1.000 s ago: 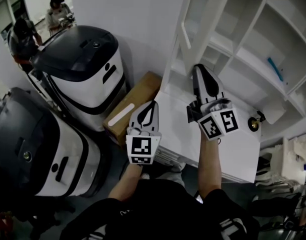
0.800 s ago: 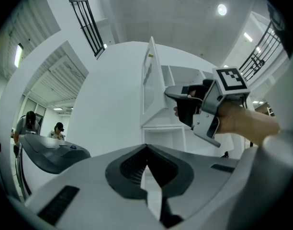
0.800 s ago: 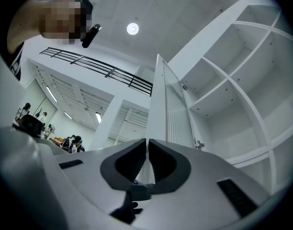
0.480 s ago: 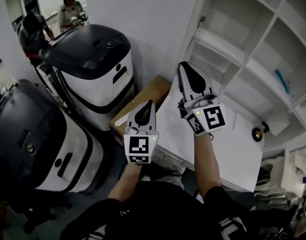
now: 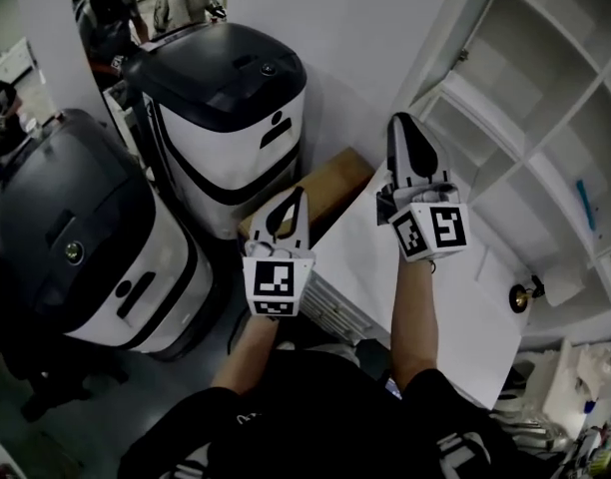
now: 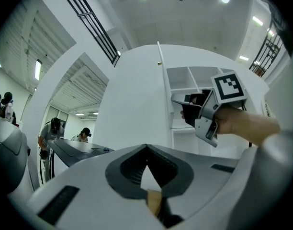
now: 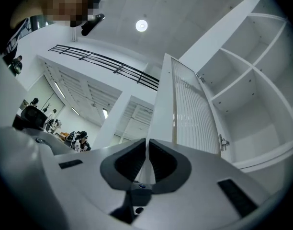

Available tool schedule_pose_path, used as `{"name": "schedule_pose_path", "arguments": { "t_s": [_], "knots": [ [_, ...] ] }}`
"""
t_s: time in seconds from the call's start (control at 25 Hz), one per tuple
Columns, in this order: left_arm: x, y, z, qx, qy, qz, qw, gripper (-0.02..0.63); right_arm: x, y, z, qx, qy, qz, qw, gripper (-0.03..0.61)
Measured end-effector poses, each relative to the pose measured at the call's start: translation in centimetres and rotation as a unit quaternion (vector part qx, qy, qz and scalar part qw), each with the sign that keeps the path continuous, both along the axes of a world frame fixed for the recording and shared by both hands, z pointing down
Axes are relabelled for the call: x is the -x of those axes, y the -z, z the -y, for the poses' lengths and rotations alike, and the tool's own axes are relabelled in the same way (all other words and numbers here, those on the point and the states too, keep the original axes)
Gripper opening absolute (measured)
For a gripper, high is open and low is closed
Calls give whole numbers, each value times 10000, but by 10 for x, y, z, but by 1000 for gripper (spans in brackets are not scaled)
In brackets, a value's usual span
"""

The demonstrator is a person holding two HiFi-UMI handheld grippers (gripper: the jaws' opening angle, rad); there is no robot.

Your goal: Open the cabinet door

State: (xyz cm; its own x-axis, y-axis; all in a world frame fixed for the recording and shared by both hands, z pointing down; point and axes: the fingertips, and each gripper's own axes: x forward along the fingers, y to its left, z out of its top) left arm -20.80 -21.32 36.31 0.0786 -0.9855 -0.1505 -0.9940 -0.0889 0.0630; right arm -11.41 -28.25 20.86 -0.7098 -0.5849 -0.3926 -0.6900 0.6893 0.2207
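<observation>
White flat cabinet door (image 5: pixel 465 297) stands swung open at right, beside white open shelving (image 5: pixel 545 118). 2 grippers clenched, empty: left gripper (image 5: pixel 301 195); right gripper (image 5: pixel 404 120), apparently just clear of door's edge.

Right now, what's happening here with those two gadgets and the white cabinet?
A person holds a gripper in each hand before a white cabinet. Its door already stands swung wide, showing the shelves. The left gripper and right gripper are both closed on nothing, the right one near the door's edge.
</observation>
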Motion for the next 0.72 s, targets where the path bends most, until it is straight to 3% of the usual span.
{"name": "schedule_pose_path", "arguments": {
  "t_s": [0.2,0.72],
  "knots": [
    [-6,-1,2,47,-95,-21,9999,11,-6,-5,-4,100,-36,-9,9999,37],
    [-87,-11,23,214,-1059,118,9941,11,-73,-68,-9,823,-587,-153,9948,37]
  ]
}}
